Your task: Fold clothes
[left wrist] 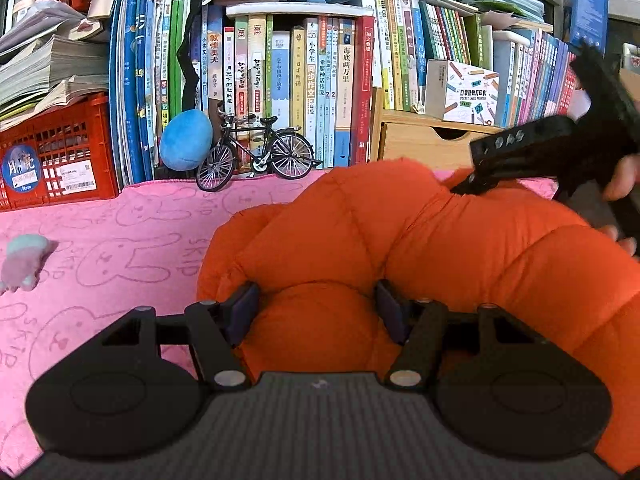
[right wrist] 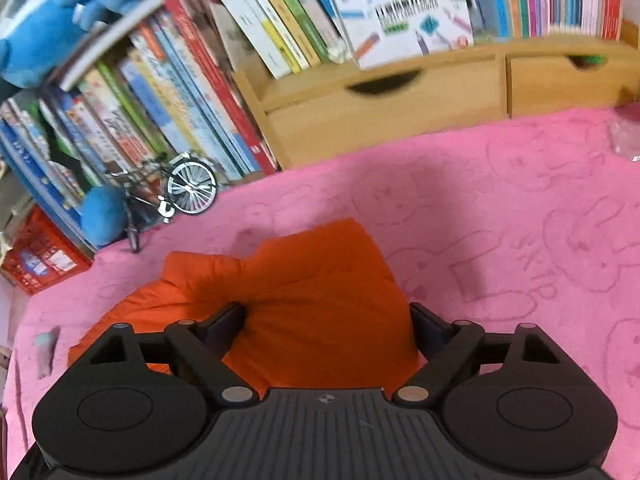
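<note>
The orange puffy jacket [left wrist: 420,248] lies bunched on the pink blanket [left wrist: 100,248]. The left gripper [left wrist: 316,312] pinches a bulging fold. The right gripper [right wrist: 328,328] straddles the jacket's edge, apparently open, its pads seemingly not pressing.

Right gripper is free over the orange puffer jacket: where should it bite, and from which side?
Take the orange puffer jacket at its raised far edge, coming from above with the right gripper. That padded ridge stands clear of the pink blanket, so the open jaws can likely straddle it.
</note>
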Demonstrator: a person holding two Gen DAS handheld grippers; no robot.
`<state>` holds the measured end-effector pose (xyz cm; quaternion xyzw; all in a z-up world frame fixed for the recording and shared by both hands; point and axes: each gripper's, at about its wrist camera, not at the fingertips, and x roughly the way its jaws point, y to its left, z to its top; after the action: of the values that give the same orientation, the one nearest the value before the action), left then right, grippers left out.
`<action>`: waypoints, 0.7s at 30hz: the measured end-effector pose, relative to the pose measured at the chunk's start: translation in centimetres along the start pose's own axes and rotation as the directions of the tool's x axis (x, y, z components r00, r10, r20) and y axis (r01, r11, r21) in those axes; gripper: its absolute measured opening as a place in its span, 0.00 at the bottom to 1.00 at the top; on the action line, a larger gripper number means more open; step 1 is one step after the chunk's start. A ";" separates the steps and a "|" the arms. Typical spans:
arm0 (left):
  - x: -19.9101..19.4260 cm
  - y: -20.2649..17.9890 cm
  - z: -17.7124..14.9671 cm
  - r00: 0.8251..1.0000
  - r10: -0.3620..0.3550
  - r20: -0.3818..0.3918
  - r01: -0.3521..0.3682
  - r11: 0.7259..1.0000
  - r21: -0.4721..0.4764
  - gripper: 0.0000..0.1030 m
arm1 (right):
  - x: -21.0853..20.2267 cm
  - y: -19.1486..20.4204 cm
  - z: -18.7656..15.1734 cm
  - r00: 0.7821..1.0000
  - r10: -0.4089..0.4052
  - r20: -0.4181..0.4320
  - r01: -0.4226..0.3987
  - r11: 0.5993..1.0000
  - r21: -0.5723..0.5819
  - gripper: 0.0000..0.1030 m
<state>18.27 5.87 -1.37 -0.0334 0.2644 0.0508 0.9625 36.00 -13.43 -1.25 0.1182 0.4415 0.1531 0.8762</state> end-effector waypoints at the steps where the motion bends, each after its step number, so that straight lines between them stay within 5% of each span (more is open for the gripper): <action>1: 0.0 0.1 0.0 1.000 -0.002 0.000 0.002 1.000 -0.004 0.61 | 0.5 -0.2 0.0 1.000 -0.001 -0.007 0.001 1.000 0.005 0.84; 6: 0.1 -0.1 0.1 1.000 0.002 -0.001 -0.002 1.000 0.004 0.61 | 1.8 -0.7 0.1 1.000 -0.014 0.018 0.014 0.999 -0.029 0.87; 10: 0.1 0.0 0.0 1.000 -0.011 -0.004 0.011 1.000 -0.001 0.61 | 0.1 -3.1 0.4 0.988 0.146 0.046 -0.148 0.988 0.046 0.86; 13: 0.1 0.0 0.1 1.000 -0.014 -0.005 0.014 1.000 -0.003 0.61 | -1.8 -7.0 -1.2 0.920 0.391 0.024 -0.388 0.902 0.191 0.87; 16: 0.1 -0.1 0.1 1.000 -0.014 -0.005 0.014 1.000 -0.002 0.61 | -3.8 -8.7 -3.9 0.850 0.527 -0.003 -0.515 0.832 0.207 0.85; 21: 0.1 -0.3 0.0 1.000 -0.001 -0.003 0.001 1.000 0.010 0.62 | -7.7 -8.2 -8.2 0.834 0.551 -0.005 -0.541 0.820 0.186 0.67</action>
<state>18.41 5.59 -1.37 -0.0285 0.2661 0.0490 0.9623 26.36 -23.25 -3.18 0.3122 0.4265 0.3613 0.7682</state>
